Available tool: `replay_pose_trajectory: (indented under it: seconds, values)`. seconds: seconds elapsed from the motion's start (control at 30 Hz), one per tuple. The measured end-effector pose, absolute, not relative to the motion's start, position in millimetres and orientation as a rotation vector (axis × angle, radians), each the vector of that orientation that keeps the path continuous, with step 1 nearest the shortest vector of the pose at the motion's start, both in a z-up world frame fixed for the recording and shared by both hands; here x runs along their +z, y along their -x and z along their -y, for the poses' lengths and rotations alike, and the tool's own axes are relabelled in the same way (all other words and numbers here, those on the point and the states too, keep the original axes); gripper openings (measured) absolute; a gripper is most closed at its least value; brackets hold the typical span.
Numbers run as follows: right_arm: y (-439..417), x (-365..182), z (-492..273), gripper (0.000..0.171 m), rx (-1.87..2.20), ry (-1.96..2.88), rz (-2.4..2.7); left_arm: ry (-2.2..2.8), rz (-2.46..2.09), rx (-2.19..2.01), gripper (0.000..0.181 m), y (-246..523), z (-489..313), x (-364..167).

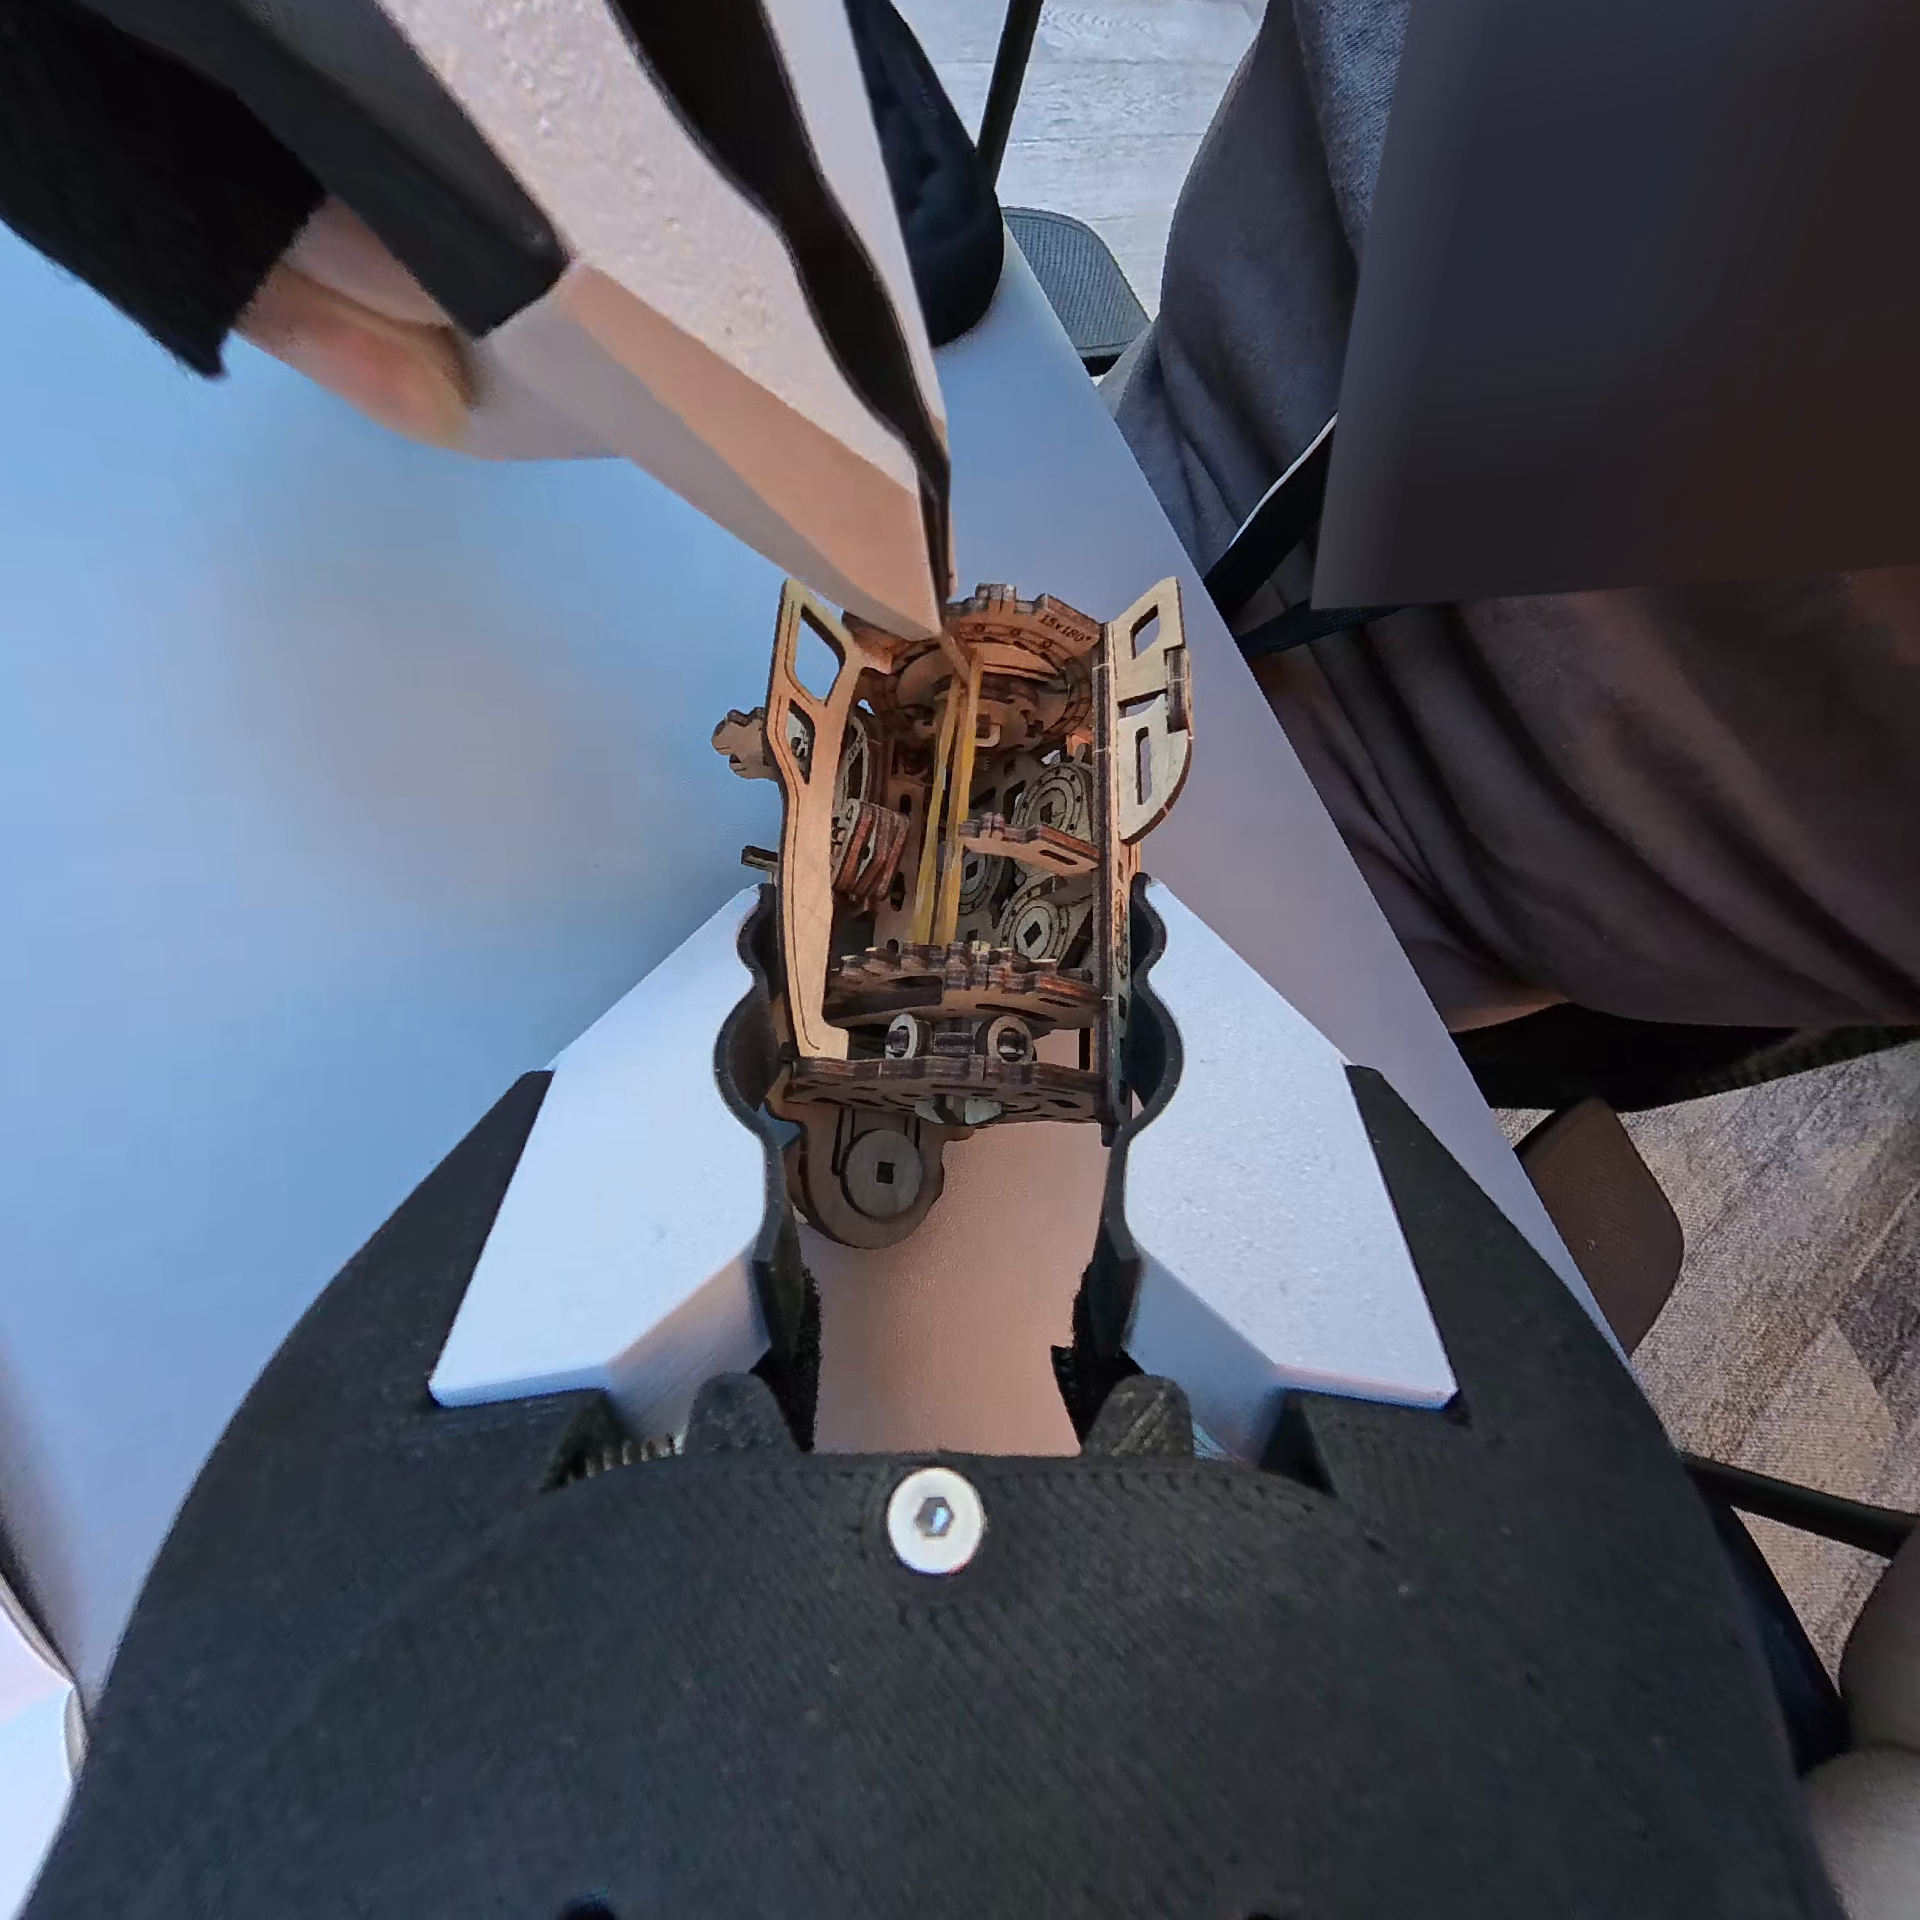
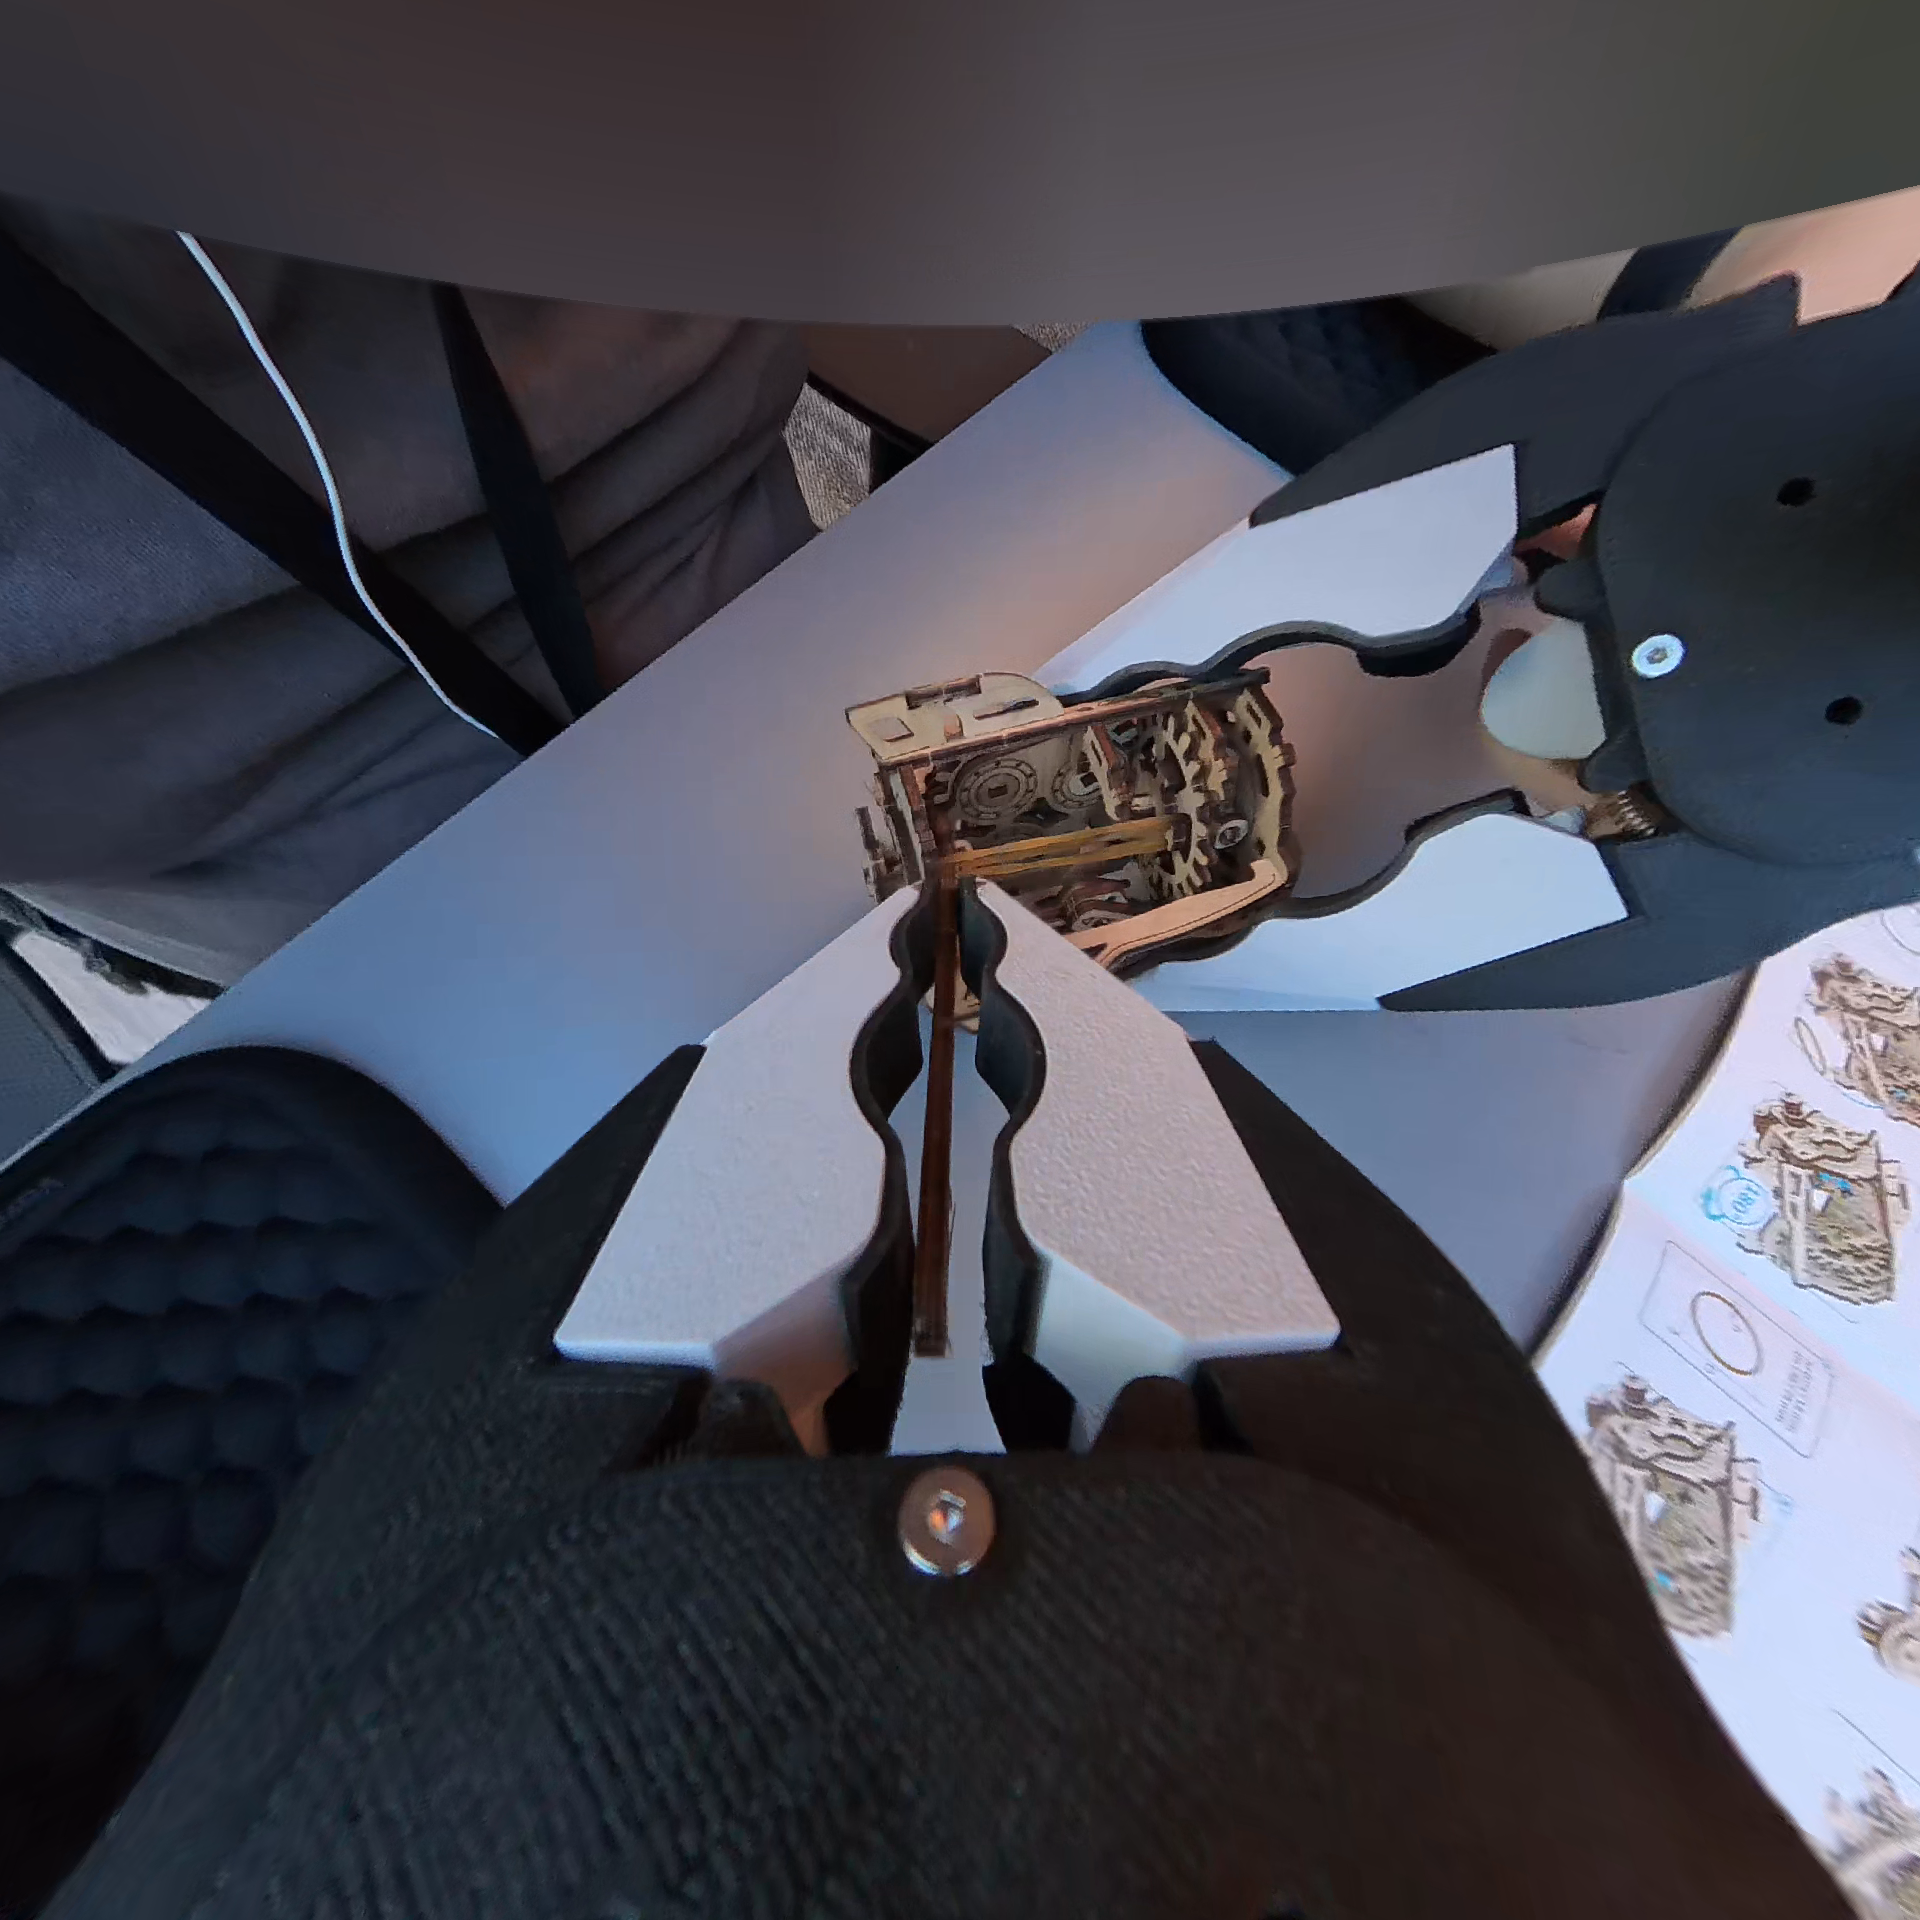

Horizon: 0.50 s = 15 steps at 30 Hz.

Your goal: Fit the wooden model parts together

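My left gripper clamps the wooden model above the table. My right gripper meets the model's far end, pinching a thin stick hooked to the rubber band inside. Instruction sheet lies right of both.

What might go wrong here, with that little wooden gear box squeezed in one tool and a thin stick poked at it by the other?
The rubber band is stretched taut over the thin stick; it might snap or slip off. The left gripper clamps the fretwork model by its thin side walls, which might crack.
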State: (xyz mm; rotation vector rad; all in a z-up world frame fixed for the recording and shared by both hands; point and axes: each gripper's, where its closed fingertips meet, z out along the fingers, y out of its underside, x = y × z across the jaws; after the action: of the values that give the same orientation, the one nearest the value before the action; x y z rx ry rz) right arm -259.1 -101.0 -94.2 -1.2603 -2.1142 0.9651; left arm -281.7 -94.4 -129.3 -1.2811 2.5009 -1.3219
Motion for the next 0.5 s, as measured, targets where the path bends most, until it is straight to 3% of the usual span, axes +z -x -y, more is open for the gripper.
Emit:
replay_pose_trajectory:
  seconds: [0.5]
  values:
    - [256.9,-97.9,94.4,0.001,1.155,1.366,1.934,1.286,-2.507,-1.326,0.064,281.4,94.2,-129.4]
